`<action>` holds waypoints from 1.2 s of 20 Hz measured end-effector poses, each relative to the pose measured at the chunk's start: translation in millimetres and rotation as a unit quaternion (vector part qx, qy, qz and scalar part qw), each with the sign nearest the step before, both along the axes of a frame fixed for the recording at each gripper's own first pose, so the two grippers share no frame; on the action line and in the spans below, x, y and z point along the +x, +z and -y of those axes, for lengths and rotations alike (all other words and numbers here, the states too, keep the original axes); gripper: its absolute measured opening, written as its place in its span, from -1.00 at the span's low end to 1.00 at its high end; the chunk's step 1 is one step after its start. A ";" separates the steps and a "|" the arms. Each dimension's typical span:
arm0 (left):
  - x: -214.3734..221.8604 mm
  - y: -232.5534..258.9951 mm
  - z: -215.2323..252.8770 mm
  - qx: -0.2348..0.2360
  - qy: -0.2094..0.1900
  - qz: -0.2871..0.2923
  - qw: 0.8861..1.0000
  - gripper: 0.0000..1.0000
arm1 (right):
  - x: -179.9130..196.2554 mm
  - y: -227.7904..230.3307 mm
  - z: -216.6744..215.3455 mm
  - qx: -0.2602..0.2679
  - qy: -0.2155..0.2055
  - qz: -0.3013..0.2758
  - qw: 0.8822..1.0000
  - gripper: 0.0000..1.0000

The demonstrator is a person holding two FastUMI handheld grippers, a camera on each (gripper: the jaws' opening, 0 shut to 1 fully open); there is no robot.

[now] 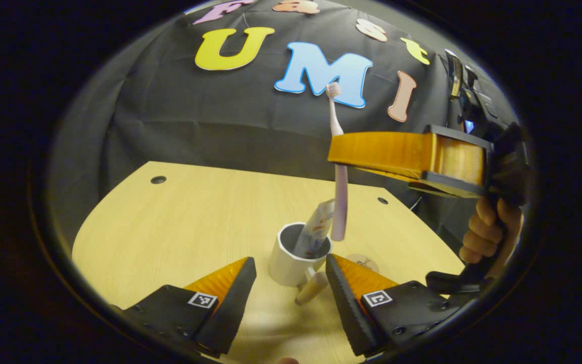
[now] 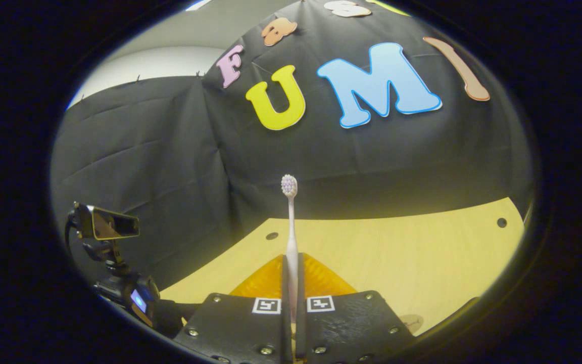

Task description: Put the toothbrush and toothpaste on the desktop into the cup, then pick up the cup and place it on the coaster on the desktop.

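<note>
Standing upright in the middle of the left gripper view, the toothbrush [image 1: 340, 202] hangs bristles-up with its lower end just over the mouth of the cup [image 1: 291, 263], pinched near mid-handle by the right gripper [image 1: 339, 154], whose orange fingers reach in from the right side of the frame. A hand [image 1: 488, 230] wraps the black grip of that tool at the right edge.

The white cup sits on the pale wooden desktop [image 1: 170, 227] in the lower centre, its handle pointing toward the camera. The toothpaste [image 1: 316, 227] is already inside it, leaning against the far right of the rim with its top poking out. Just right of the cup, partly behind an orange finger, lies the round coaster [image 1: 364, 263], flat on the wood.

The left gripper [image 1: 291, 283] frames the bottom of that view with its jaws spread wide apart, holding nothing; the cup's handle lies between the two fingertips without touching either.

From the right gripper view, the toothbrush [image 2: 291, 237] rises straight up the centre of the frame, squeezed between the two closed fingers of the right gripper [image 2: 291, 273], bristle head near mid-frame against the black cloth. The desktop [image 2: 422, 253] spreads across the lower right. A small camera on a stand [image 2: 106, 227] sits at the lower left.
</note>
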State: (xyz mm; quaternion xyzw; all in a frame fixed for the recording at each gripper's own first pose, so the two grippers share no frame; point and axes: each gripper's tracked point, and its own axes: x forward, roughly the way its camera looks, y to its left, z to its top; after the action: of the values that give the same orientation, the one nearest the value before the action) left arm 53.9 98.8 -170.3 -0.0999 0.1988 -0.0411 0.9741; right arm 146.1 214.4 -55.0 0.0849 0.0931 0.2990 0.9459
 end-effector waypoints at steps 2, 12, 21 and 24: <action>-5.5 -5.7 -3.8 -0.011 0.005 -0.010 1.000 0.78 | 7.9 -5.1 -6.9 -0.015 0.000 0.006 1.000 -0.91; -13.6 -23.3 -13.8 -0.031 0.015 -0.037 0.999 0.75 | 31.6 -39.4 -14.9 -0.084 -0.018 0.012 0.996 -0.89; -6.9 -23.7 -11.2 -0.032 0.012 -0.040 0.999 0.80 | 29.7 -47.2 -7.8 -0.128 -0.027 0.021 0.991 -0.40; -7.2 -23.0 -6.9 -0.034 0.008 -0.040 0.999 0.76 | 25.7 -44.2 -2.9 -0.124 -0.030 0.017 0.992 0.32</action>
State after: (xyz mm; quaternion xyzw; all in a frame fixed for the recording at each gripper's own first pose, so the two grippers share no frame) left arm 46.7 105.7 -193.3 -0.1360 0.2354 -0.0357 0.9617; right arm 171.8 217.3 -99.2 -0.0353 0.1108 0.2583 0.9591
